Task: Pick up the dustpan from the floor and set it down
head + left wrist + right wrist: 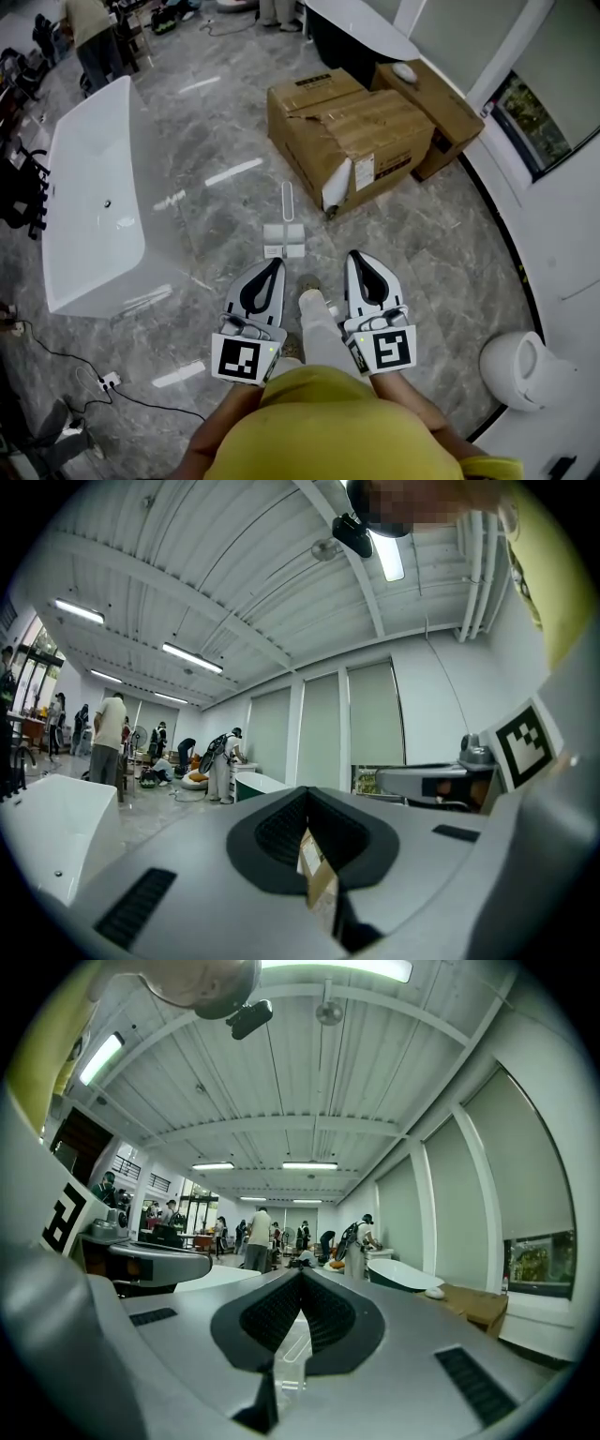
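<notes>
Grey marbled floor (441, 272) fills the head view, seen from steeply above. A white dustpan (284, 239) lies flat on it near the middle of the visible floor, with its thin handle pointing away from the person. It sits between a long white bathtub (89, 197) towards the floor's left edge and a cluster of cardboard boxes (352, 136) towards the far right.

Low in the picture, the person, in a yellow top, holds both tools side by side and pointing forward. The left gripper (275, 264) has its jaws together, with nothing clamped. The right gripper (359, 255) looks the same, its jaws meeting at the tips and gripping nothing. Both tips are near the dustpan but short of it, and neither touches it. One trouser leg and shoe (309, 286) shows between the two tools.

Judging by this, the task has barely begun. The dustpan has not been gripped or lifted off the floor. What is left appears to be opening a pair of jaws, closing them on the handle or rim, raising the dustpan, and setting it down.
</notes>
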`<state>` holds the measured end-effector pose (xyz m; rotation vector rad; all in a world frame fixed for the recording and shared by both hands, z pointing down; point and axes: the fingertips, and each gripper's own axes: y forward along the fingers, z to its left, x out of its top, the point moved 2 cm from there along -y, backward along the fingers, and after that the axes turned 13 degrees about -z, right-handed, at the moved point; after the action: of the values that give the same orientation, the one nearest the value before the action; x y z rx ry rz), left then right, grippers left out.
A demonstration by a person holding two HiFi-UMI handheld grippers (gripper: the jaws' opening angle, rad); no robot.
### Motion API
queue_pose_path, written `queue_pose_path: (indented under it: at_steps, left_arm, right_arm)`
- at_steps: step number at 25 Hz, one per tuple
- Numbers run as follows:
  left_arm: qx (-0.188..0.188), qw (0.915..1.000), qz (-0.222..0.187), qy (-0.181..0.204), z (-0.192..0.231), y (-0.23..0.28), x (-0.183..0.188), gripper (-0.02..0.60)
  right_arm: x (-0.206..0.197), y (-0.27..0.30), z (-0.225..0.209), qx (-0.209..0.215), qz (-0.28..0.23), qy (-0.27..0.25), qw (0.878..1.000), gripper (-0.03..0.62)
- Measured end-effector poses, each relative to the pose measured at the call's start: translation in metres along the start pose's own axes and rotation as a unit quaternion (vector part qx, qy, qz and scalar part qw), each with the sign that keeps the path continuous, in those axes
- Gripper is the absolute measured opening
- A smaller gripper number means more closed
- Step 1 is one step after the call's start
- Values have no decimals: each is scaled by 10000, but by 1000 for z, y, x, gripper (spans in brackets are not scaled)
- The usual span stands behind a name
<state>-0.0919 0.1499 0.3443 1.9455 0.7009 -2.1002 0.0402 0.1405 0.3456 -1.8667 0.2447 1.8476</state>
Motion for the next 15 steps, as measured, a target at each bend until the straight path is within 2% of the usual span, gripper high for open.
queue_pose_path:
  at_steps: [8,15]
  left_arm:
    - [176,9997,109,-144,36,66,-25,2]
    - [473,9981,335,-197,68,117,-52,2]
  right_arm:
    - [-32,76,-34,171,-185,-71,9997,11]
    - [-66,134,-63,593,143,-31,9981,11]
